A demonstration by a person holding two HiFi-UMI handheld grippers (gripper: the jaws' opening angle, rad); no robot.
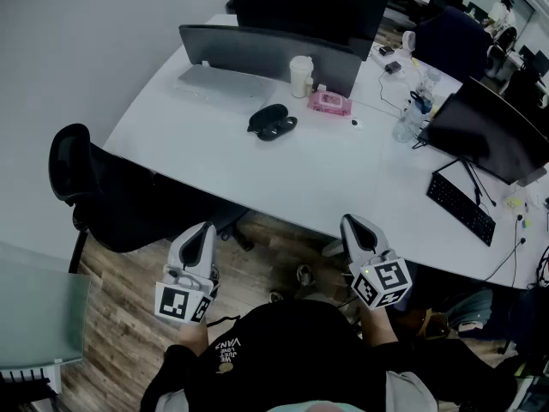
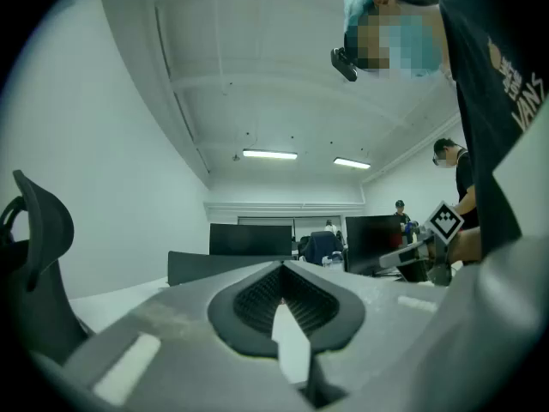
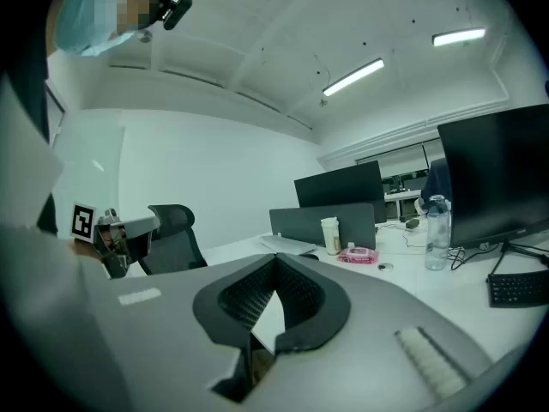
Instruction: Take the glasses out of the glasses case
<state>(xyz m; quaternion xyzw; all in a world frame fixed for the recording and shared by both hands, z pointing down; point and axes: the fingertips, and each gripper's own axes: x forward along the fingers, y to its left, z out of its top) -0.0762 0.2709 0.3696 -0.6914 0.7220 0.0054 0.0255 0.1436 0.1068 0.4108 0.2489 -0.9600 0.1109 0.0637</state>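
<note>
Glasses case (image 1: 273, 120) is noted upper centre of the head view, on the white counter (image 1: 343, 174). It lies well apart from the left hand-held gripper (image 1: 202, 232) and the right hand-held gripper (image 1: 353, 225), both seen with jaws together and empty. The case is judged rigid and smooth. The glasses are judged light and fragile, best taken by the frame.

The glasses case (image 1: 273, 121) is black, glossy and rounded. It lies flat on the white table (image 1: 343, 178) at about 12 o'clock in the head view, just left of centre. It shows as two joined dark lobes, one toward 11 o'clock and one toward 5 o'clock, as if hinged open. Its contents are too small to make out.
</note>
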